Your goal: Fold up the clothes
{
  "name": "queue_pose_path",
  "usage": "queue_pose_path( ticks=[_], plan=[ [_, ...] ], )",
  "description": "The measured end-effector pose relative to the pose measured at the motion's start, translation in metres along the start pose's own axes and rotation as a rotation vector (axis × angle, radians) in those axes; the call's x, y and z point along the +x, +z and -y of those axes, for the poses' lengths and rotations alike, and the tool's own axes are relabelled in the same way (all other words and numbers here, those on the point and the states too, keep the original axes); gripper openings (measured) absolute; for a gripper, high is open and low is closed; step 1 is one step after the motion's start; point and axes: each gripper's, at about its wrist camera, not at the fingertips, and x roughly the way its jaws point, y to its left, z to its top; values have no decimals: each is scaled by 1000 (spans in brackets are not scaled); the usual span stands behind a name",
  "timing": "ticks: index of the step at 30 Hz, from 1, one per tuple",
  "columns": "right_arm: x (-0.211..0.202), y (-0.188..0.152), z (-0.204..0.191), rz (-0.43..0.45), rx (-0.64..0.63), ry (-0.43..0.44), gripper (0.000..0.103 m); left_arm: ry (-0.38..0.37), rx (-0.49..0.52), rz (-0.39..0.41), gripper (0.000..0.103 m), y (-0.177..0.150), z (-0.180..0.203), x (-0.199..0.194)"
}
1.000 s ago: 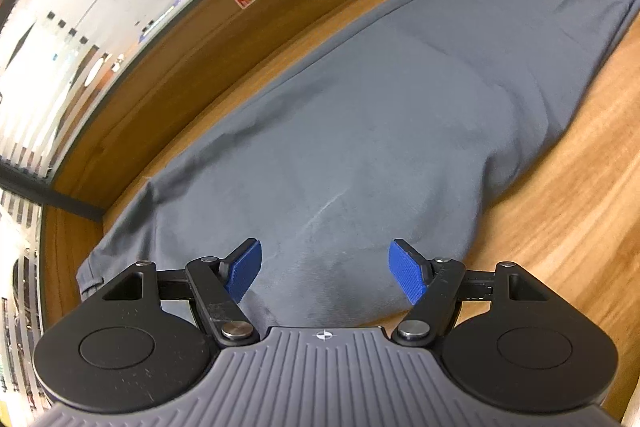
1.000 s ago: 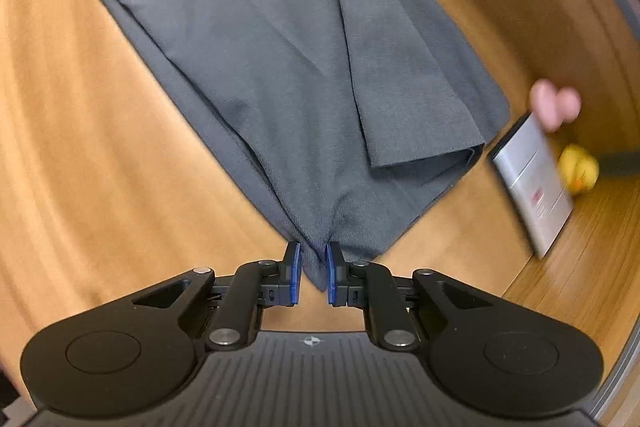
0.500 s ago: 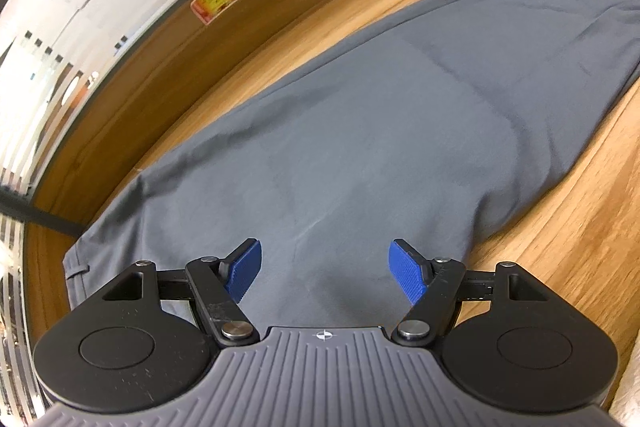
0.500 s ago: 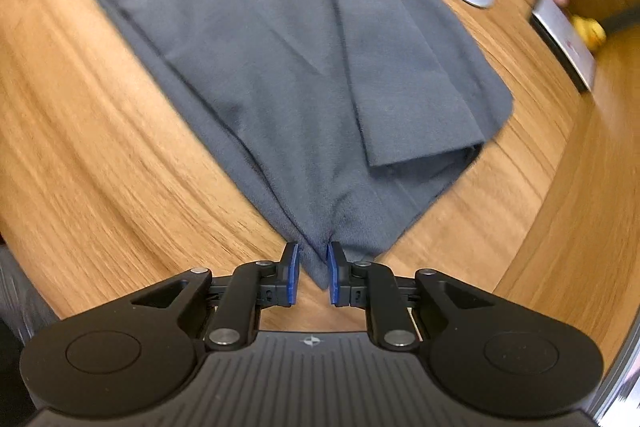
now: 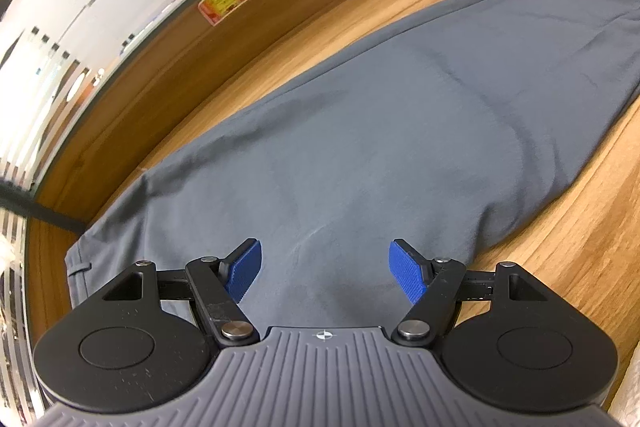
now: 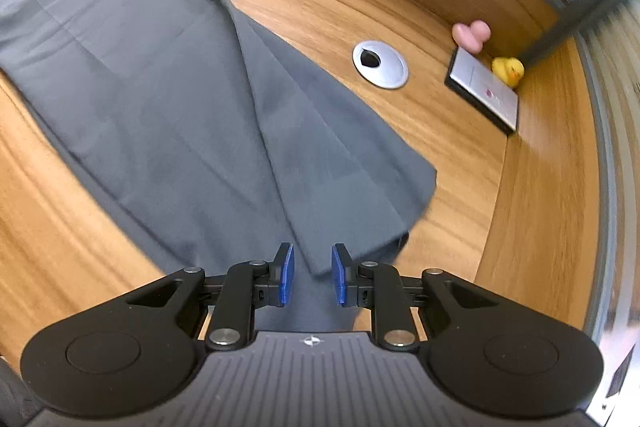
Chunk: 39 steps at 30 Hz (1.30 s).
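Observation:
Grey trousers (image 5: 380,131) lie stretched out on a wooden table (image 5: 580,227). My left gripper (image 5: 325,273) hovers open over the waist end, with its blue pads wide apart and nothing between them. In the right wrist view the leg end of the trousers (image 6: 180,99) lies folded, its hem corner just in front of my right gripper (image 6: 313,279). The right jaws are opening. Their blue pads stand a little apart above the cloth without pressing on it.
A round metal cable grommet (image 6: 380,64) sits in the table beyond the hem. Further right are a flat silver box (image 6: 486,91), a yellow rubber duck (image 6: 508,70) and a pink toy (image 6: 472,33). A wooden upstand with a red sticker (image 5: 225,0) borders the table.
The right jaws have widened from almost shut around the hem corner. The right gripper rolled and shifted, bringing the grommet and box into fuller view. The left gripper barely moved.

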Motion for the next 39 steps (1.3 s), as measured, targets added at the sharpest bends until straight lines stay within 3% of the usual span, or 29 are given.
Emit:
queue_pose_path(
  ticks=[5, 7, 8, 13, 15, 17, 19, 23, 26, 33, 39],
  plan=[
    [21, 4, -3, -49, -83, -5, 32, 8, -29, -25, 73, -4, -4, 1],
    [27, 5, -3, -56, -110, -17, 22, 13, -33, -34, 73, -6, -5, 2],
    [26, 5, -2, -51, -114, -19, 7, 18, -37, -40, 73, -8, -6, 2],
    [13, 15, 8, 19, -108, -116, 5, 34, -87, -65, 73, -17, -13, 1],
    [13, 22, 12, 62, -121, -242, 13, 37, -119, -71, 73, -20, -17, 1],
    [16, 30, 15, 77, -120, -329, 32, 40, -153, -84, 73, -24, -21, 2],
    [19, 38, 18, 77, -114, -376, 33, 49, -174, -91, 73, -29, -24, 2],
    [19, 44, 15, 57, -106, -351, 37, 78, -217, -108, 73, -41, -33, 2],
    [10, 45, 8, 46, -87, -310, 50, 89, -251, -122, 73, -53, -40, 3],
    [-12, 40, -24, 33, -66, -223, 63, 95, -267, -134, 73, -79, -51, 7],
    [-35, 41, -64, 43, -52, -158, 64, 92, -290, -143, 73, -100, -67, 10]
  ],
)
